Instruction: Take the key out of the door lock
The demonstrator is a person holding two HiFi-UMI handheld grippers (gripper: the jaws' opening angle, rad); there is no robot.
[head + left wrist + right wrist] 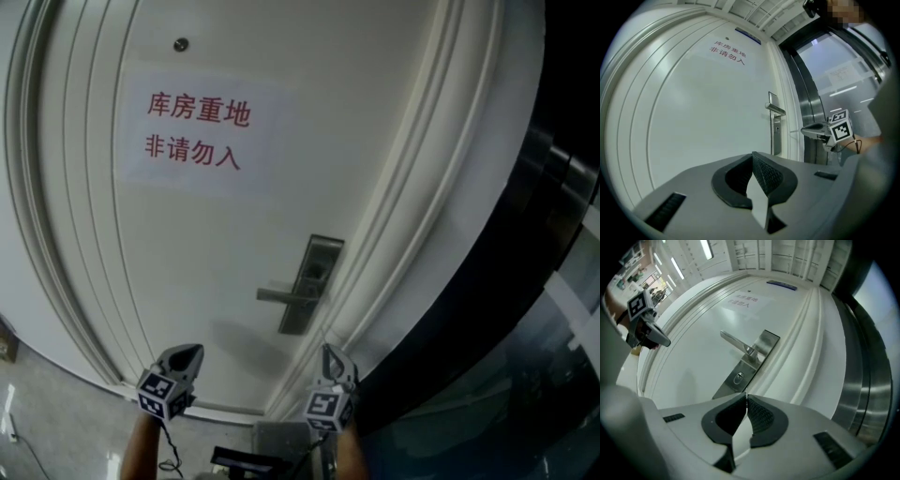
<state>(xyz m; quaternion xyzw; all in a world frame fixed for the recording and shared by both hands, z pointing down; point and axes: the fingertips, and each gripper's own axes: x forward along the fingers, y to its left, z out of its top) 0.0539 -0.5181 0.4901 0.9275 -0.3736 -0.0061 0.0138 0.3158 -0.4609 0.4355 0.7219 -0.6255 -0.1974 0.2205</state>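
A white door [216,244] carries a steel lock plate [312,283] with a lever handle [281,294] pointing left. In the right gripper view the round lock cylinder [738,377] sits on the plate below the handle [736,343]; I cannot make out a key sticking out of it. My left gripper [192,350] hangs low at the left, short of the door, shut and empty. My right gripper [328,350] is below the lock plate, also shut with nothing held. Each gripper's own view shows the tips meeting: left gripper [752,154], right gripper [746,394].
A paper sign with red characters [197,127] is stuck on the door below a peephole [180,44]. A moulded door frame [422,234] runs along the right, with dark steel and glass panels [525,309] beyond it. A grey device [279,439] sits low between the arms.
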